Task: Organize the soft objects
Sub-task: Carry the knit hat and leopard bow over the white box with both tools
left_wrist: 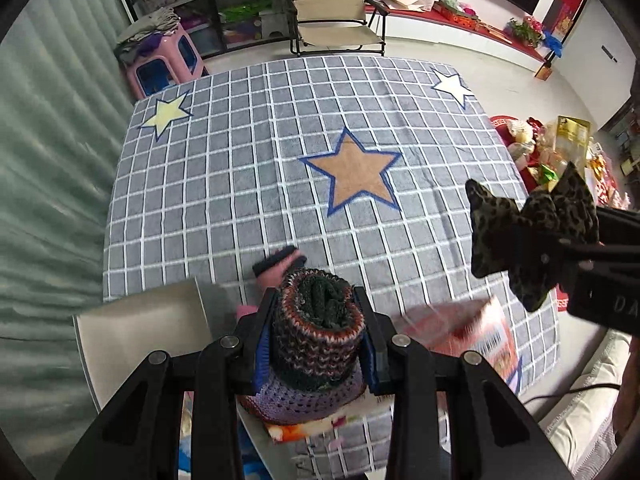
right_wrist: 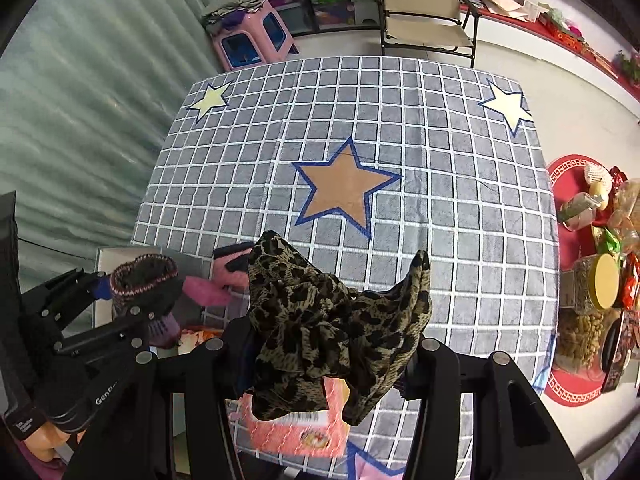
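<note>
Knit hat (left_wrist: 318,336) clamped in left tool (left_wrist: 318,320)

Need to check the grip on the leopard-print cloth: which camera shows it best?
The right wrist view: the leopard-print cloth fills the centre, bunched in the right gripper. The left wrist view shows it only at the right edge, partly hidden.

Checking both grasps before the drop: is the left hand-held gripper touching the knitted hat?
Touching. The left wrist view shows the left hand-held gripper with both fingers pressed against the rolled knitted hat, squeezing its sides.
</note>
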`<control>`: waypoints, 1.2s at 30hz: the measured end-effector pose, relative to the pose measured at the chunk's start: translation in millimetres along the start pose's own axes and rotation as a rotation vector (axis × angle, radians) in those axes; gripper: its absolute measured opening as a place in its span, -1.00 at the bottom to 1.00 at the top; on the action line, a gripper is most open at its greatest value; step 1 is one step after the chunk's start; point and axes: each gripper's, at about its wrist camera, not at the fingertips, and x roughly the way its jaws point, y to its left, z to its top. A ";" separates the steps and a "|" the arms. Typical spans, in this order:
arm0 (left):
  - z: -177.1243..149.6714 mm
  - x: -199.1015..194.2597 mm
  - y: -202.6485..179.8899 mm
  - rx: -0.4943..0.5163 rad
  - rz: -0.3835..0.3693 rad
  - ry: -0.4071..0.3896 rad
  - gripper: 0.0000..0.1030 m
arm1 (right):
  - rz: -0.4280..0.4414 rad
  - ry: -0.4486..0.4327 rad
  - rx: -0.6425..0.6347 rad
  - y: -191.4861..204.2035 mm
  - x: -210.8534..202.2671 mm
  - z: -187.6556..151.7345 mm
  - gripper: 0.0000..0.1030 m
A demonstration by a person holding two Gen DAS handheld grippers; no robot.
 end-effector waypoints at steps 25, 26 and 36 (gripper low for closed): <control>-116.9 -25.9 90.6 -0.236 -0.038 0.042 -0.25 | 0.071 0.129 -0.135 110.9 6.7 -69.3 0.03; -119.9 -27.3 96.9 -0.255 -0.031 0.039 -0.25 | 0.076 0.134 -0.154 119.7 8.5 -68.3 0.03; -154.7 -31.2 161.1 -0.431 0.032 0.040 -0.25 | 0.110 0.163 -0.325 193.3 25.1 -59.1 0.03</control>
